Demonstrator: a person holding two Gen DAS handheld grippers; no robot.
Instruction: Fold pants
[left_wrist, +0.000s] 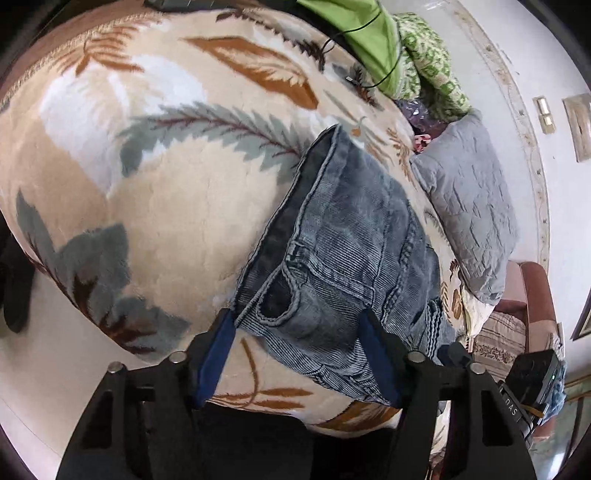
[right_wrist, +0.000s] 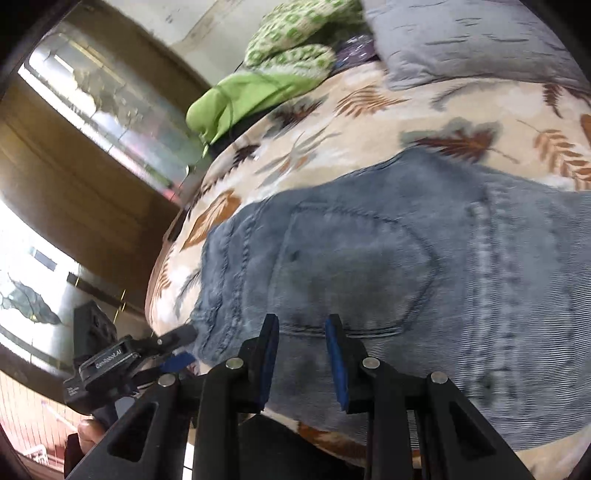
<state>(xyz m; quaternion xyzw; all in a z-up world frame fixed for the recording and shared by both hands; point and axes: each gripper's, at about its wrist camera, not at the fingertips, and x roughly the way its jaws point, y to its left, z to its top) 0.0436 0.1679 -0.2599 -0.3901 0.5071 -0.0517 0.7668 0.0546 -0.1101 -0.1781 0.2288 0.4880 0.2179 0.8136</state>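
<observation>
Blue-grey corduroy pants (left_wrist: 343, 251) lie on a leaf-patterned blanket (left_wrist: 147, 184), folded lengthwise, with the waistband and a pocket near me. My left gripper (left_wrist: 299, 325) is open; its blue-padded fingers straddle the waistband edge. In the right wrist view the pants (right_wrist: 406, 266) fill the middle, back pocket facing up. My right gripper (right_wrist: 301, 328) is open a little above the cloth, with nothing between its pads. The left gripper (right_wrist: 173, 350) shows at the pants' left edge there.
A grey quilted pillow (left_wrist: 469, 199) lies right of the pants. Green clothes (left_wrist: 369, 37) and a green-white knit (right_wrist: 291, 44) sit at the bed's far end, with a thin black cable across them. A window (right_wrist: 92, 110) is to the left.
</observation>
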